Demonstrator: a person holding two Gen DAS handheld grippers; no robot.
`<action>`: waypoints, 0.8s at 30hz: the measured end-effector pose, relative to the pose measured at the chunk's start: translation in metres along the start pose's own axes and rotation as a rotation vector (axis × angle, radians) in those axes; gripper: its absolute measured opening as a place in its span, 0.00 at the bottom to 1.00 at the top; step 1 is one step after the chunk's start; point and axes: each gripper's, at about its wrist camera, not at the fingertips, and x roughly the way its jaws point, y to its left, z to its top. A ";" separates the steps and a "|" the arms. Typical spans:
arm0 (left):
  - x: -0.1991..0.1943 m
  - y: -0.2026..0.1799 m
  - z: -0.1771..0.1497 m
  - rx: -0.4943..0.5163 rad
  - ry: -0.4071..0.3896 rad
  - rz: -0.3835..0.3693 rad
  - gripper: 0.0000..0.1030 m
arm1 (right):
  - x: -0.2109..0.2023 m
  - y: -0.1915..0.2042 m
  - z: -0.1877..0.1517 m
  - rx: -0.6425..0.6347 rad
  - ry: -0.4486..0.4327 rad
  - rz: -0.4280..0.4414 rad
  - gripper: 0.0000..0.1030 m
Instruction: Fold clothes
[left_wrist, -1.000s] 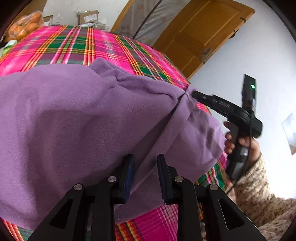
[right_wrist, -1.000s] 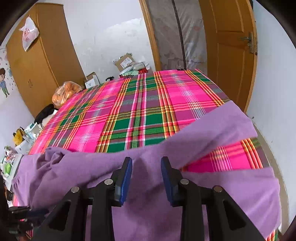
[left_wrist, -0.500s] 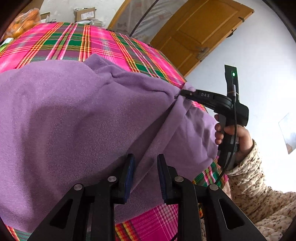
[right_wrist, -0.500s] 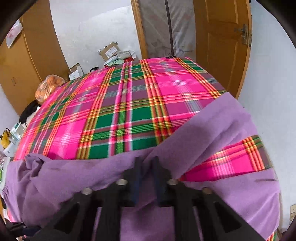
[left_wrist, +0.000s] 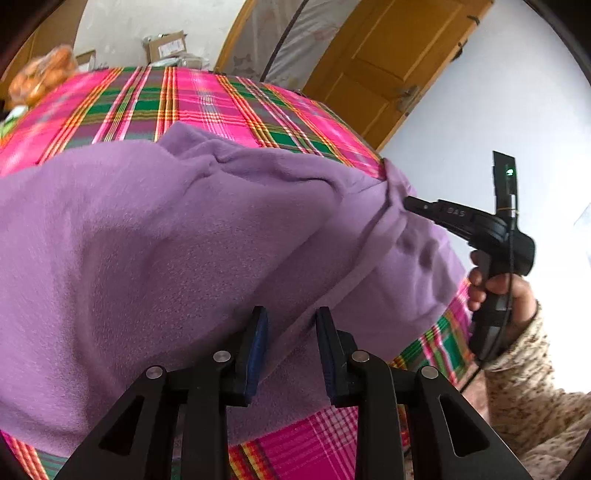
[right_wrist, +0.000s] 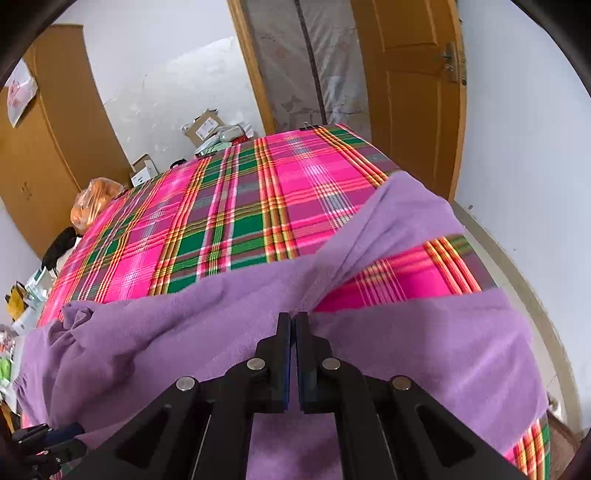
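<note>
White walls and an orange-brown wooden door (right_wrist: 410, 92) frame the room, with a tall wooden wardrobe (right_wrist: 44, 155) standing at the far left. Filling most of both views is a bed covered by a pink, green and yellow plaid cloth (right_wrist: 229, 214). Spread across its near end lies the soft purple fleece garment (left_wrist: 155, 251), bunched into ridges, with one long strip (right_wrist: 402, 210) running diagonally up toward the bed's right edge.

At that side, the right gripper (right_wrist: 292, 325) has its two black fingers pressed together on a pinch of the purple fabric; from the left wrist view its tip (left_wrist: 410, 203) meets a gathered knot of cloth, and a hand (left_wrist: 495, 291) in a speckled knit sleeve (left_wrist: 535, 384) grips the handle. The left gripper (left_wrist: 291, 332) hovers over the garment with its blue-padded fingers (left_wrist: 258, 343) spread apart, holding nothing. Cardboard boxes (right_wrist: 203, 125) and an orange plastic bag (right_wrist: 94, 199) sit beyond the bed.
</note>
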 end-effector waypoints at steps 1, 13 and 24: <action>0.000 0.000 0.000 0.008 -0.003 0.010 0.27 | -0.002 -0.003 -0.003 0.010 -0.001 0.003 0.03; 0.002 -0.007 -0.002 0.050 -0.006 0.075 0.27 | -0.022 -0.038 -0.020 0.118 -0.014 0.042 0.01; 0.004 -0.017 -0.004 0.078 -0.003 0.106 0.27 | 0.001 -0.030 0.012 0.112 -0.009 0.121 0.28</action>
